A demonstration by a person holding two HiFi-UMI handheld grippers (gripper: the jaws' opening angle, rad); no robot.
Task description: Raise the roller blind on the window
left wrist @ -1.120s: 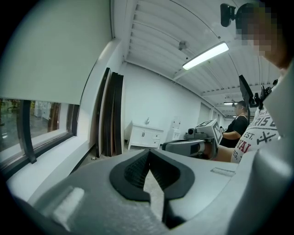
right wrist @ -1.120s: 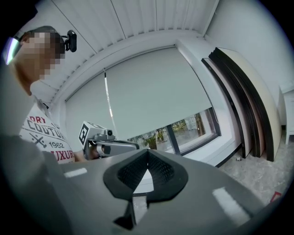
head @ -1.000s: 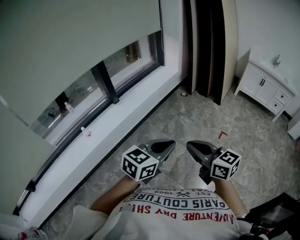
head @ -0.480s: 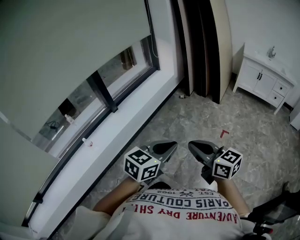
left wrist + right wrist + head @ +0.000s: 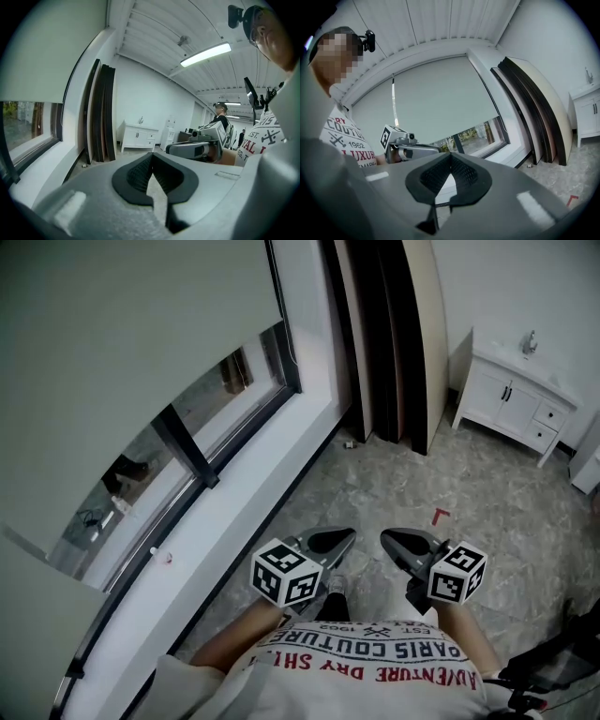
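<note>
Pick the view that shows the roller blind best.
The right gripper view: the roller blind shows nearly whole, bottom edge included. The head view crops its top; the left gripper view catches only an oblique strip.

Looking like a bare office workroom — a strip light (image 5: 205, 54) is glowing overhead, boards (image 5: 389, 334) are leaning on the wall (image 5: 473, 277), a white cabinet (image 5: 511, 401) is standing on marbled floor (image 5: 497, 498).

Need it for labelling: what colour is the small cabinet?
The cabinet is white, clearest in the head view.
</note>
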